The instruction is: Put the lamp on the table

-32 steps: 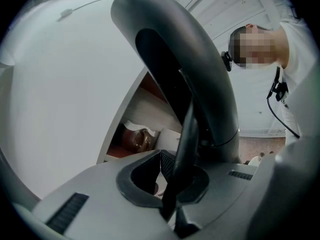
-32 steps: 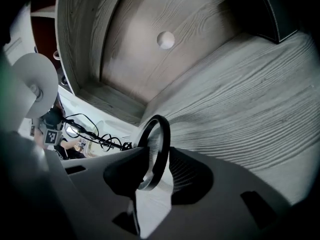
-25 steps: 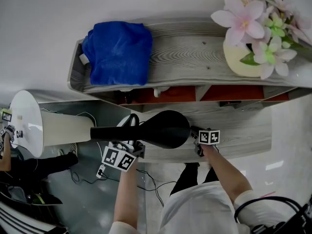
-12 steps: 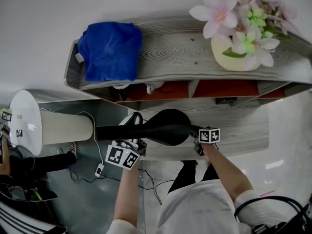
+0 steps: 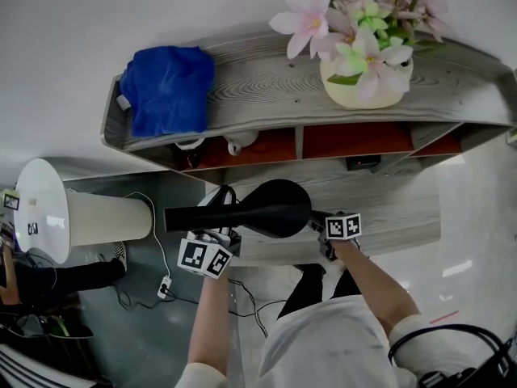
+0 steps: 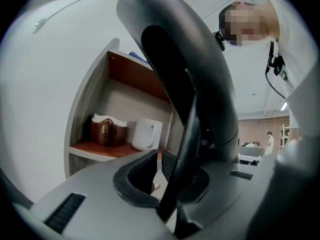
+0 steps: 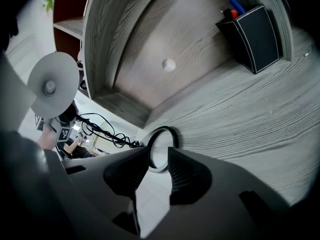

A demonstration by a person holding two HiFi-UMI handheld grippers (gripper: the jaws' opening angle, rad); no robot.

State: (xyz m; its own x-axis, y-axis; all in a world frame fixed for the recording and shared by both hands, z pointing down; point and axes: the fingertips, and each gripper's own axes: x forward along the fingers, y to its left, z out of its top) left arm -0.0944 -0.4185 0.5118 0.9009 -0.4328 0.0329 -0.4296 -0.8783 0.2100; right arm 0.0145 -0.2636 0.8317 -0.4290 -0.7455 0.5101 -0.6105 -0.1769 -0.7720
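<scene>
Because the left gripper (image 6: 160,169) alone carries the lamp (image 5: 242,214), its jaws pinch the thin black stem beside the base (image 5: 279,207), though they have just been easing apart a little. The right gripper (image 7: 157,159) sits just right of the base with its jaws spread, lately narrowing and clamping nothing, a black ring (image 7: 163,129) showing in the gap; it is probably ready to steady the base. Centre-left in the head view, the lamp lies level across the frame above the table's (image 5: 380,208) left end, with its base pointing right and its white shade (image 5: 105,215) left, so it needs tipping upright.
</scene>
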